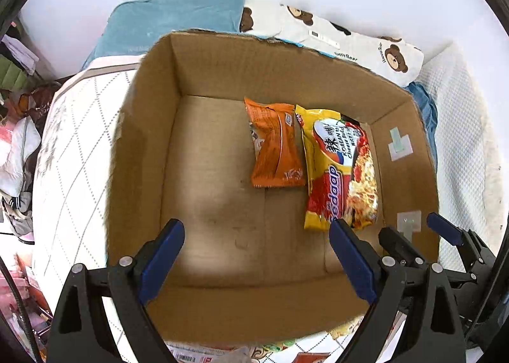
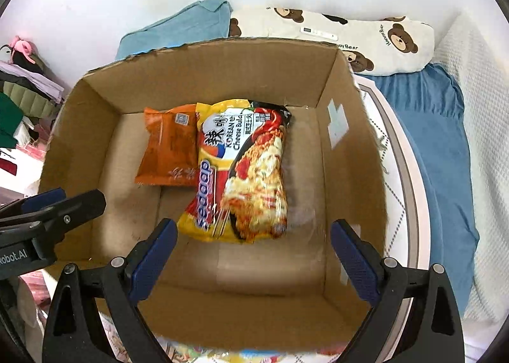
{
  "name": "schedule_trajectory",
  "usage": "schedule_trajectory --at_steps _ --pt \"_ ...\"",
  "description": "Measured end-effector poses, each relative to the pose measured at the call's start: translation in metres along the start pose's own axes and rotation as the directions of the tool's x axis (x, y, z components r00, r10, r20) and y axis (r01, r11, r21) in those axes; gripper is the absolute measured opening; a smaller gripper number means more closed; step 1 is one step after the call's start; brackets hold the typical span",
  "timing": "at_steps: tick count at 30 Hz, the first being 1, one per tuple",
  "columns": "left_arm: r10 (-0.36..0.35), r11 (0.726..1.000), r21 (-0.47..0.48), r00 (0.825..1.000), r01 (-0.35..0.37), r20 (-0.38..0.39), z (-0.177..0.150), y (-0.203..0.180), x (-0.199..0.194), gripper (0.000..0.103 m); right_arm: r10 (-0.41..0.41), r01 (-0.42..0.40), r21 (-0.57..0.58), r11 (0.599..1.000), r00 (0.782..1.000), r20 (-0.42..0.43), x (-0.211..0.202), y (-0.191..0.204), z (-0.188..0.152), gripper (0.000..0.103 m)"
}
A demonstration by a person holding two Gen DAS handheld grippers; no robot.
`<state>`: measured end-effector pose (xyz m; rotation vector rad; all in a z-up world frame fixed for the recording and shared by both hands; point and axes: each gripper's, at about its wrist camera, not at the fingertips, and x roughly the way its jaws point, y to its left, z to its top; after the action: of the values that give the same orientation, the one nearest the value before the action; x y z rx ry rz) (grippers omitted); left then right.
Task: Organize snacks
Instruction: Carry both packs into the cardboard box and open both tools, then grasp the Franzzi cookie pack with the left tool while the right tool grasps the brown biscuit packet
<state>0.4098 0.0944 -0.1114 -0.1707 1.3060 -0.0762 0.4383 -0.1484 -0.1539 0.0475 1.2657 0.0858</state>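
The yellow-and-red instant noodle packet point(image 2: 241, 172) lies flat on the floor of the open brown cardboard box point(image 2: 222, 70), its long axis running from the near wall toward the far wall, and its left edge touches, perhaps slightly overlaps, the smaller orange foil snack packet point(image 2: 170, 149), which lies parallel to it. Seen from the left wrist, the same 2 packets, noodle point(image 1: 340, 168) and orange point(image 1: 276, 146), sit in the right half of the box point(image 1: 143, 146), leaving its left half bare cardboard. The right gripper point(image 2: 254, 254) hangs above the near part of the box with its jaws spread wide and nothing between them; the noodle packet's near end lies just ahead of and below the gap, slightly toward the left finger, so the packet's length points almost straight away from the jaws. The left gripper point(image 1: 257, 254) is likewise wide apart and empty, over the bare left side, with the noodle packet's near corner just beside its right finger; the right gripper point(image 1: 442, 235) shows at the right edge of that view, by the box's right wall. The right hand looks the nearer to both packets. More wrappers peep out on the bed point(image 2: 445, 146) below the near wall, blurred, and I judge the next move is to fetch 1 of them and lay it in the free left half, alongside the others. Behind the box lie a teal towel point(image 2: 181, 28) and a cream bear-print pillow point(image 2: 366, 35).
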Motion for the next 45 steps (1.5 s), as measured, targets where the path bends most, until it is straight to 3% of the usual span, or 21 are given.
schedule_trajectory --at_steps 13,20,23,29,31,33,35,37,38,41,43,45 --pt "0.019 0.998 0.05 0.988 -0.027 0.155 -0.058 -0.017 -0.076 0.093 0.006 -0.005 -0.004 1.0 0.988 0.151 -0.086 0.002 -0.051 0.099" --pt "-0.006 0.998 0.059 0.982 -0.005 0.187 -0.093 -0.021 -0.107 0.093 0.026 -0.03 0.016 0.999 0.977 0.213 -0.129 0.001 -0.089 0.099" --pt "0.002 0.998 0.063 0.984 -0.014 0.179 -0.111 -0.018 -0.108 0.093 0.061 -0.068 0.031 0.997 0.98 0.188 -0.132 -0.002 -0.114 0.099" --pt "0.07 0.989 0.122 0.993 -0.081 0.094 -0.173 0.0 -0.083 0.093 0.122 -0.123 0.056 0.991 0.992 0.029 -0.098 -0.003 -0.179 0.099" --pt "0.13 0.972 0.194 0.991 -0.135 0.036 -0.204 0.008 -0.064 0.093 0.134 -0.131 0.071 0.989 0.99 -0.033 -0.08 -0.004 -0.203 0.099" --pt "0.156 0.951 0.275 0.987 -0.144 -0.023 -0.23 0.013 -0.047 0.093 0.144 -0.135 0.085 0.987 0.984 -0.104 -0.059 -0.006 -0.226 0.099" --pt "0.21 0.912 0.376 0.974 -0.163 -0.088 -0.261 0.018 -0.025 0.093 0.153 -0.139 0.098 0.985 0.976 -0.153 -0.044 -0.006 -0.243 0.099" --pt "0.253 0.865 0.482 0.952 -0.143 -0.17 -0.294 0.022 0.001 0.093 0.154 -0.137 0.097 0.986 0.969 -0.195 -0.028 -0.005 -0.258 0.099" --pt "0.284 0.836 0.534 0.934 -0.13 -0.217 -0.312 0.025 0.017 0.093 0.148 -0.13 0.093 0.987 0.964 -0.22 -0.02 -0.005 -0.265 0.099" --pt "0.36 0.782 0.613 0.885 -0.115 -0.294 -0.345 0.034 0.053 0.093 0.148 -0.126 0.096 0.987 0.949 -0.277 0.002 -0.002 -0.278 0.099" --pt "0.399 0.745 0.656 0.868 -0.12 -0.295 -0.355 0.034 0.067 0.093 0.148 -0.123 0.101 0.987 0.941 -0.304 0.013 0.002 -0.283 0.099" --pt "0.44 0.685 0.718 0.855 -0.122 -0.274 -0.365 0.03 0.079 0.093 0.132 -0.105 0.099 0.989 0.936 -0.328 0.026 0.006 -0.287 0.099"
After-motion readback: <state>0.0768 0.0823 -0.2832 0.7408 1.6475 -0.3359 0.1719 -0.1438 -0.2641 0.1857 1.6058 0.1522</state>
